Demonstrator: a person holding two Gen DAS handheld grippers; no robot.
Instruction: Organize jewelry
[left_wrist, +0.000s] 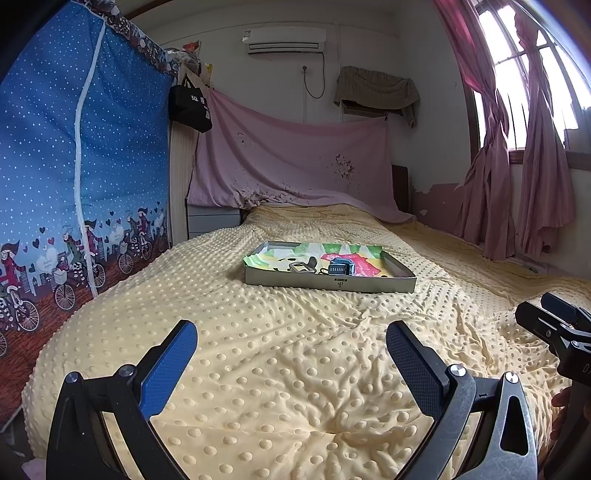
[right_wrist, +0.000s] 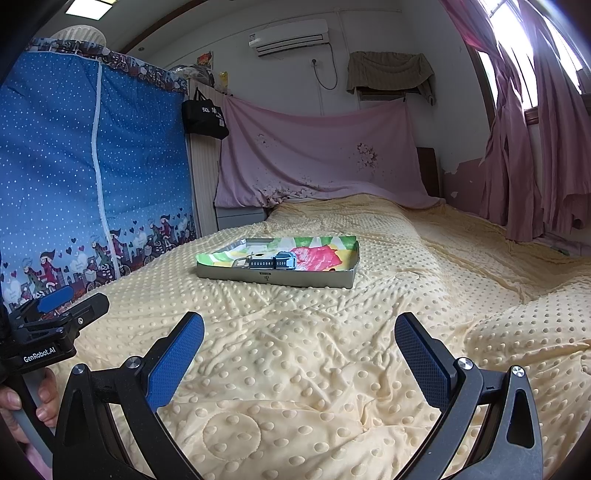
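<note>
A shallow grey box (left_wrist: 328, 283) (right_wrist: 275, 277) lined with bright patterned paper lies in the middle of the bed. Inside it rest a dark watch (left_wrist: 341, 266) (right_wrist: 275, 261) and a metal buckle piece (left_wrist: 300, 267) (right_wrist: 242, 263). My left gripper (left_wrist: 291, 341) hovers open over the blanket, well short of the box, nothing between its blue pads. My right gripper (right_wrist: 299, 334) is likewise open and empty, also short of the box. Each gripper shows at the edge of the other's view: the right gripper (left_wrist: 554, 325), the left gripper (right_wrist: 55, 306).
A yellow dotted blanket (left_wrist: 288, 369) (right_wrist: 332, 350) covers the bed. A blue fabric wardrobe (left_wrist: 74, 166) (right_wrist: 85, 166) stands on the left. Pink cloth (left_wrist: 295, 158) hangs at the head, pink curtains (left_wrist: 517, 184) at the right window. A hand (right_wrist: 22, 402) grips the left handle.
</note>
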